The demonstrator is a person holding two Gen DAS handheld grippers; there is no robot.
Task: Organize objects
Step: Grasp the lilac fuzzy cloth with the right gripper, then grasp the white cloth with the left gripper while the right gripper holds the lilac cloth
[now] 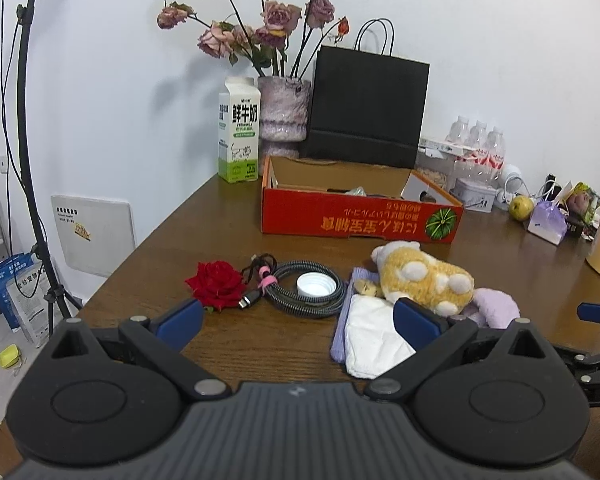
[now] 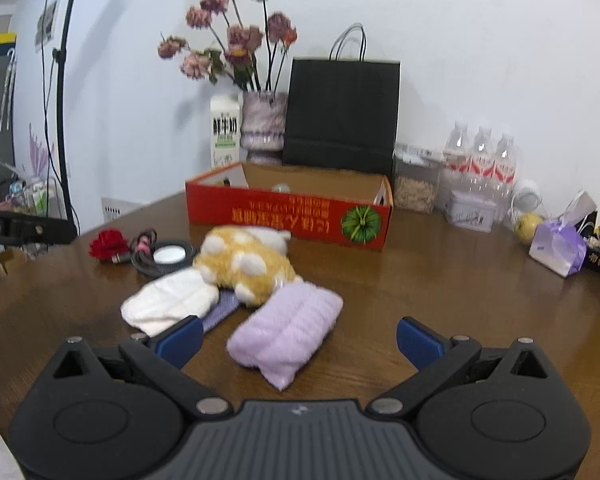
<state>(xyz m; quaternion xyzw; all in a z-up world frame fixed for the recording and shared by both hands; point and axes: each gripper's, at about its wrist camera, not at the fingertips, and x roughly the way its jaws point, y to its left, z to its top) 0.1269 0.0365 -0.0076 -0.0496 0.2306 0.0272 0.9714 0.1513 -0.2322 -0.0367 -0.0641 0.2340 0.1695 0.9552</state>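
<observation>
A milk carton [image 1: 238,134], vase [image 1: 284,110] and black bag [image 1: 366,110] stand far ahead of the claw. Water bottles [image 1: 478,142] and an apple [image 1: 521,207] sit ahead right.

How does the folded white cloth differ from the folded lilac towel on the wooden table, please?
Colour: the folded white cloth is cream-white, while the folded lilac towel is pale purple.
Position: the white cloth lies left of the yellow plush toy, the lilac towel right of it, between the right gripper's open fingers.
Support: the white cloth rests partly on a purple knit piece; the lilac towel lies on the wooden table.
Both are soft folded fabrics.
</observation>
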